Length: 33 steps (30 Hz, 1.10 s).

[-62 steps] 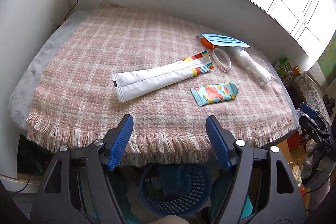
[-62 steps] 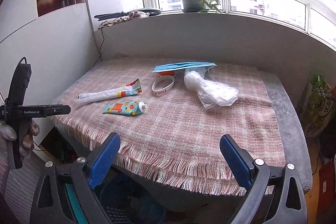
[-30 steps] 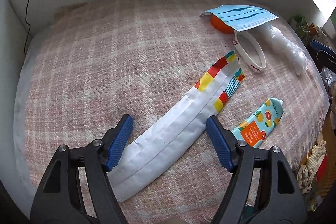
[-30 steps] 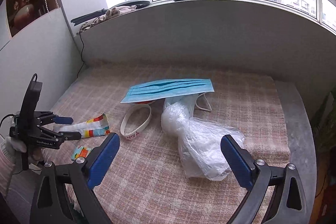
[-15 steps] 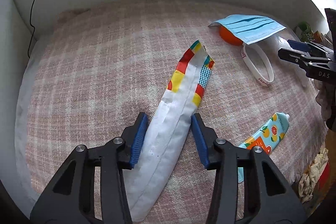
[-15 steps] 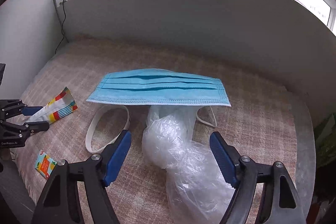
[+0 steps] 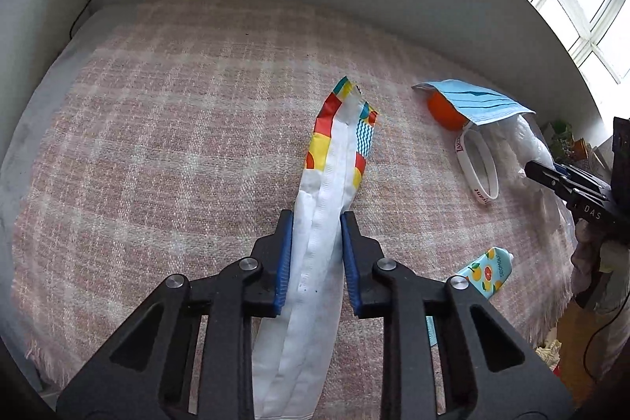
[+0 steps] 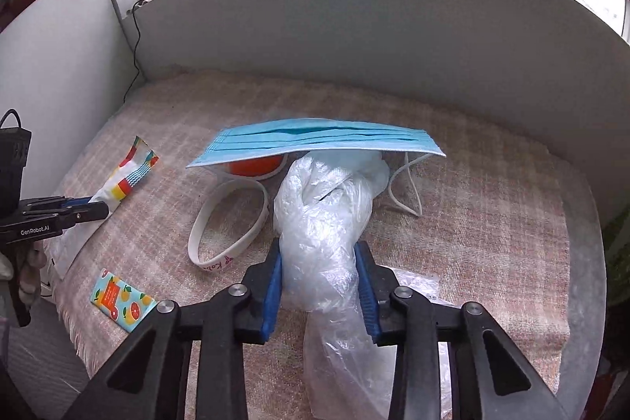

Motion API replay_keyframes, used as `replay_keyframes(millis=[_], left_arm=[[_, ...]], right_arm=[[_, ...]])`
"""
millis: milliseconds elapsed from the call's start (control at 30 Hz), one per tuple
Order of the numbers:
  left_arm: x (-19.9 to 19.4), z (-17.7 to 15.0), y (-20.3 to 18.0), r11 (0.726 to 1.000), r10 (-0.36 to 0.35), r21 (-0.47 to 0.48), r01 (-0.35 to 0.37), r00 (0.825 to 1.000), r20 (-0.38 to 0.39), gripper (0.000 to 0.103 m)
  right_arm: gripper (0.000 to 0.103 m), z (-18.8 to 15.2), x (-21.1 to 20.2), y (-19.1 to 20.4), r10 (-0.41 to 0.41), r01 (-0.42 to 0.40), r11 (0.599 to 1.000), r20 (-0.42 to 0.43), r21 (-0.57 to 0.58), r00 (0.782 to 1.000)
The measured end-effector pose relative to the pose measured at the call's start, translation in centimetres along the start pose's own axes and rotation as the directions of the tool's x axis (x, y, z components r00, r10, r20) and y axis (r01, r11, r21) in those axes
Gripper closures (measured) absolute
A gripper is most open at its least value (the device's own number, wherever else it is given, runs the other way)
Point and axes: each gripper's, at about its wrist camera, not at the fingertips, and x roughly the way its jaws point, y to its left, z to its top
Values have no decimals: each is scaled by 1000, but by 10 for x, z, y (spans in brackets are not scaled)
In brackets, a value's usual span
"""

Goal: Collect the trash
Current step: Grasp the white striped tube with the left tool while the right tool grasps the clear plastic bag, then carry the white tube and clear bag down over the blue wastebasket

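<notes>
On the plaid blanket (image 7: 165, 128), left gripper (image 7: 315, 219) jaws clamp the long wrapper (image 7: 334, 160); right gripper (image 8: 319, 250) jaws are closing around the plastic bag (image 8: 327, 223). Grasping step; next, lift both clear.

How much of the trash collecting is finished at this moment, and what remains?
Nothing looks collected yet. In hand: the left gripper is shut on the long white wrapper; the right gripper is closing around the crumpled plastic bag. Left on the plaid cloth: blue face mask, white wristband, fruit-print tube.
</notes>
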Motion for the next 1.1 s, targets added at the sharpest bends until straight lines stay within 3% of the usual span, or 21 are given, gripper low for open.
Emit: replay_keyframes(millis=[467,733,1100], left_arm=[[-57,-22,20,993,-58,-98,64,997,59,82],[-101,-58,25,992,-81,-90,92,990,118,82],[-135,-113,8,989,-109,-84,122,983,147,82]], right_arm=[[69,-47,-64,-4,116,-126,987,99,103,988],[69,-72,-108,20,129,-142,988,169,65,977],[69,-113,-138,69,170,-174,985,186,3,968]])
